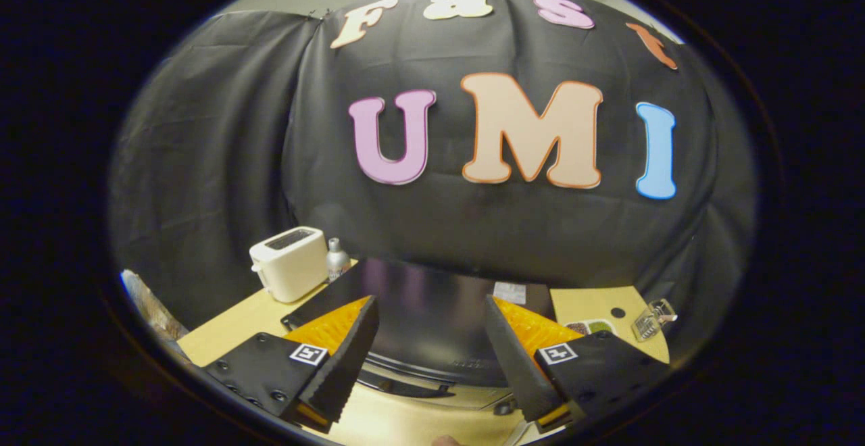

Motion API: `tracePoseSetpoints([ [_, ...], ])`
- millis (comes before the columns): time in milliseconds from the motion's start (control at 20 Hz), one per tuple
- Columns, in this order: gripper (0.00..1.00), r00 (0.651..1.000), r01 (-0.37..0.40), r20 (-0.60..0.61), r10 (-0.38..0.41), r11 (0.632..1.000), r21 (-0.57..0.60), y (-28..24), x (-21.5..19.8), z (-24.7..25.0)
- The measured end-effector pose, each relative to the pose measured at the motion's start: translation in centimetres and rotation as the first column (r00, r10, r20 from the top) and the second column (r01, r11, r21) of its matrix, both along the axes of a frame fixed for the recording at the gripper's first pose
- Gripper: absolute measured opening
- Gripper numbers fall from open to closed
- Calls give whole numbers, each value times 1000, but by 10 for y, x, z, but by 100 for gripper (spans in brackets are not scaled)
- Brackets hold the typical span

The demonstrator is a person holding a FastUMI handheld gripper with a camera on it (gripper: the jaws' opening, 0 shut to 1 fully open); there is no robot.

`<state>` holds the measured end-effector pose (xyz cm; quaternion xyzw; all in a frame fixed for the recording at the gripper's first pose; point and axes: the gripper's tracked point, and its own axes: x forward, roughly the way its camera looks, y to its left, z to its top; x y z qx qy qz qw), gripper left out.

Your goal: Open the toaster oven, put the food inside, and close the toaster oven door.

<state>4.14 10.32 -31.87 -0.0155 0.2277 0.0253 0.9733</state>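
Observation:
The black toaster oven [432, 311] sits just ahead of and below my fingers, seen from above; its flat dark top runs between them and its front edge lies under the fingertips. Whether its door is open I cannot tell. My gripper [430, 338] hovers above the oven with its orange-and-black fingers [344, 348] spread wide and nothing between them. A small plate with food [590, 328] lies on the wooden table to the right of the oven, beyond the right finger.
A white slot toaster [290, 262] and a small silver bottle [336, 258] stand at the back left of the wooden table [230, 328]. A clear glass item [652, 319] lies at the table's right end. Black cloth hangs close behind.

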Motion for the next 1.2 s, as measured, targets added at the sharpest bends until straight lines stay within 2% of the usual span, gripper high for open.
tracePoseSetpoints([
  [350, 97, 993, 14, -115, -18, 999, -36, 14, -20, -59],
  [600, 97, 991, 18, -130, -16, 1000, 11, 15, -40, -62],
  [850, 97, 979, 6, -202, 10, 997, 80, 25, -81, -74],
  [1200, 96, 943, -69, -314, 105, 990, 123, 41, -144, -107],
])
